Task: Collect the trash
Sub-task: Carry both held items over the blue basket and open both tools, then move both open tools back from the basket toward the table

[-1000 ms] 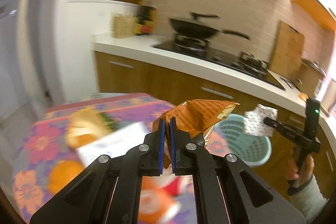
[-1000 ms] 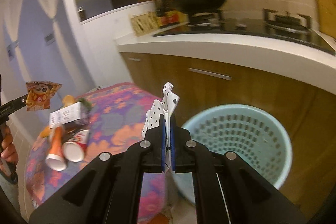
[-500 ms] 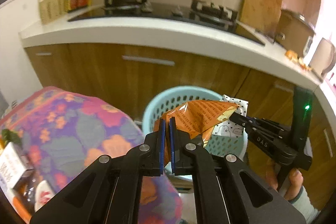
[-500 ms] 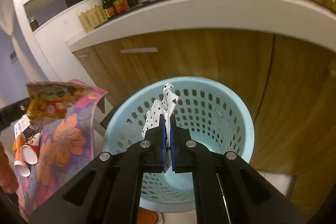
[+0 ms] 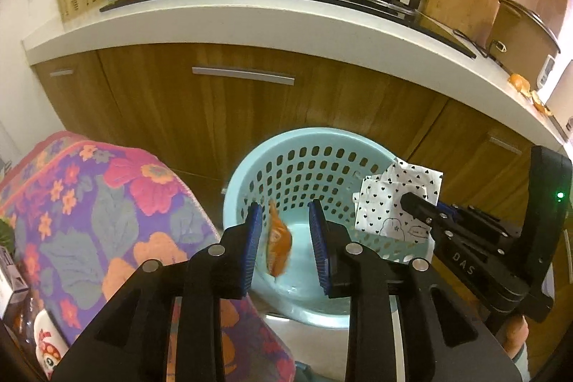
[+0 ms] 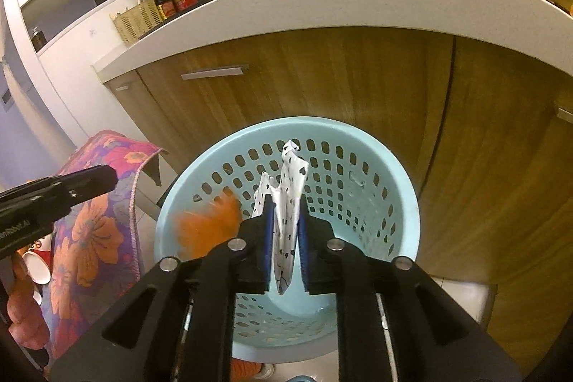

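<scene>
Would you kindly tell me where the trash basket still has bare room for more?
The blue basket is bare along its far and right walls and most of its floor. It is crowded at the near-left, where the orange wrapper falls, and centre, where the heart-print paper hangs.

The right gripper (image 6: 285, 238) points down into a pale blue perforated basket (image 6: 401, 203) that stands before wooden cabinet doors (image 6: 358, 77). Its jaws are opening, with a white heart-print wrapper (image 6: 288, 188) standing upright between the blue pads (image 6: 268, 238). A blurred orange wrapper (image 6: 207, 224) is at the basket's left inner wall. At the left edge the left gripper (image 6: 104, 179) reaches over a flowered tablecloth (image 6: 89, 238).
</scene>
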A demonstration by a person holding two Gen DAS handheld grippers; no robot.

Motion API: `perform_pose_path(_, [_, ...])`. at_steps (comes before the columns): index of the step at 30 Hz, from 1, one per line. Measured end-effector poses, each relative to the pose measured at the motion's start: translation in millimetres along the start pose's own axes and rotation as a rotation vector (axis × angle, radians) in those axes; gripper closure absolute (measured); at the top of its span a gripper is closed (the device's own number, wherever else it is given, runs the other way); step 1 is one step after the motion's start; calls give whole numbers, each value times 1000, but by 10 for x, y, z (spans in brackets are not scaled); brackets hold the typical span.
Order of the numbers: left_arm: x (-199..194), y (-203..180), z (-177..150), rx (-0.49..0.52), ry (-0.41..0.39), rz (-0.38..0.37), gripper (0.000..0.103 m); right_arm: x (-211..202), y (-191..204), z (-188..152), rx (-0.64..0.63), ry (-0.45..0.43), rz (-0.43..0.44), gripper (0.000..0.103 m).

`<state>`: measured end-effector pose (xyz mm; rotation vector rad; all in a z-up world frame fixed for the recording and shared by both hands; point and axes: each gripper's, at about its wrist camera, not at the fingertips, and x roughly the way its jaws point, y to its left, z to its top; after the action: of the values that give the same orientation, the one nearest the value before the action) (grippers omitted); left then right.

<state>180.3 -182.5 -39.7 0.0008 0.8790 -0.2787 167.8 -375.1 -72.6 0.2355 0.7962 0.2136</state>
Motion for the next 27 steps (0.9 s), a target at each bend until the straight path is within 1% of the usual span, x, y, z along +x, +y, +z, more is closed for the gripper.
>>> perform_pose_path(1, [-19,5,-5,-1,-3,0,76,1,-4,-5,1,1,-3,81])
perform_pose_path(2, [-55,15,-14,-1,-9,0,72,1,-2,-10,1,2,-5,74])
perform_pose_path(3, [-99,23,-21,-1,-20,3,69,2,3,-6,0,4,-5,70])
perform_pose_path(5, [-205,40,-31,-1,-41,8,65,-21,28,-15,-8,0,-13,59])
perform_pose_path(8, [-356,72,-30,-6,-66,3,64,-65,55,-7,-11,-4,-9,59])
perform_pose_path(12, [-650,145,-45,-28,-124,-5,62,-192,111,15,-11,-20,1,59])
perform_pose_path(16, [-945,192,-96,-33,-183,5,62,-395,286,43,-46,-58,24,59])
perform_pose_path(19, [-1170,257,-154,-42,-227,10,62,-550,478,58,-79,-86,57,59])
perform_pose_path(22, [-1443,378,-235,-71,-274,-9,58,-691,761,53,-128,-107,104,59])
perform_pose_path(25, [-1735,520,-349,-102,-328,-15,56,-759,1056,20,-169,-106,160,59])
perform_pose_path(27, [-1919,626,-445,-121,-357,-2,54,-784,1303,-25,-207,-100,207,59])
